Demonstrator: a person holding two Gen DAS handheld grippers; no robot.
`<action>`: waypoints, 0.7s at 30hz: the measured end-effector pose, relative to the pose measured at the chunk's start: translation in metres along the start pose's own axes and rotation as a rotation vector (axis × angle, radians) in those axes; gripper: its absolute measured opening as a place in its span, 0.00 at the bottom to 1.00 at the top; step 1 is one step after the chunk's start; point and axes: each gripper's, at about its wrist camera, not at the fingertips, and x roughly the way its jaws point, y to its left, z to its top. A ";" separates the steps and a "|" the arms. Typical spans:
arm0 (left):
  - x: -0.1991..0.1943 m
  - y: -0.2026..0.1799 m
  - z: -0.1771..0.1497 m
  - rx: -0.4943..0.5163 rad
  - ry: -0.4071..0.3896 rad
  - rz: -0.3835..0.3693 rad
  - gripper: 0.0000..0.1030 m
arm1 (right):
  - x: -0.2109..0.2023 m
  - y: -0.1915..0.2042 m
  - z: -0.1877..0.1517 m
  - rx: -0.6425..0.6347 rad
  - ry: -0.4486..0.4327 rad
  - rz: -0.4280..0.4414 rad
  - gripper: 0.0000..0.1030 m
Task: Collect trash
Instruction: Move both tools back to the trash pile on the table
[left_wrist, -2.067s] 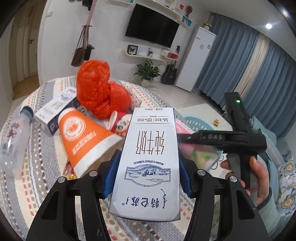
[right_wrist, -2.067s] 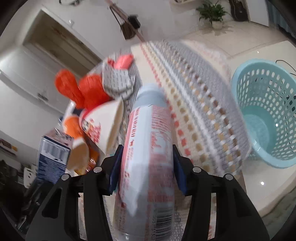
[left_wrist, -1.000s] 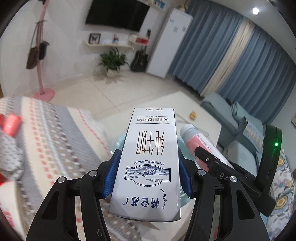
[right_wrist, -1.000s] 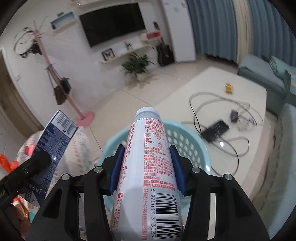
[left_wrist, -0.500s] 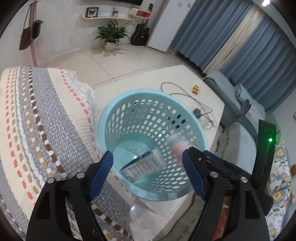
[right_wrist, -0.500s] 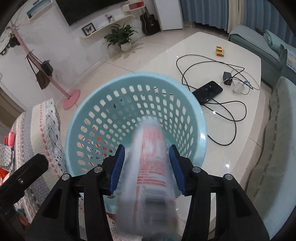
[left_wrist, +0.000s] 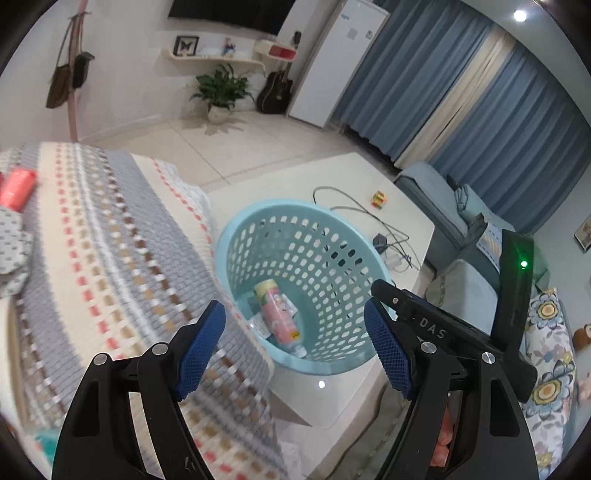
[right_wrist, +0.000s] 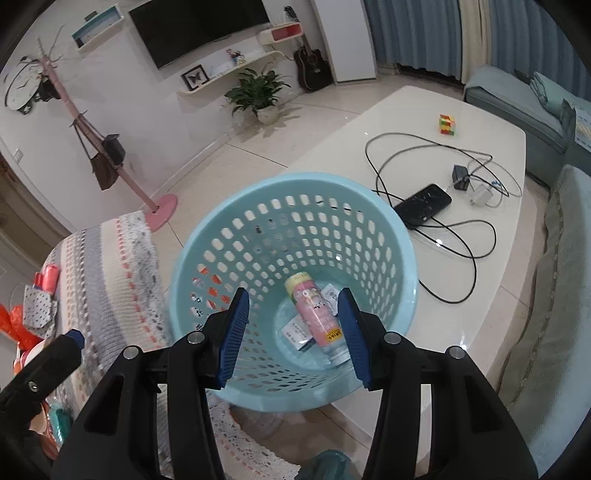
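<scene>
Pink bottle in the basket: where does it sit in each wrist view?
Left wrist: the pink bottle lies at the basket's bottom, just below centre, between the open gripper's tips.
Right wrist: the pink bottle lies below centre, nearer the right fingertip.
Shared landmark: the light blue basket, with the colourful cube on the table behind.

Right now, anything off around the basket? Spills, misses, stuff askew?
No misses visible. The pink bottle and carton lie inside the blue basket; both the left gripper and the right gripper are open and empty. One oddity: the basket sits on the white table beside a phone and loose cables.
</scene>
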 end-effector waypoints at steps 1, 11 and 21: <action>-0.006 -0.001 -0.001 0.002 -0.013 0.003 0.74 | -0.004 0.004 -0.001 -0.010 -0.008 0.006 0.45; -0.099 0.010 -0.019 0.000 -0.198 0.097 0.74 | -0.051 0.066 -0.016 -0.156 -0.098 0.117 0.53; -0.180 0.072 -0.061 -0.105 -0.318 0.283 0.74 | -0.073 0.146 -0.056 -0.330 -0.077 0.238 0.58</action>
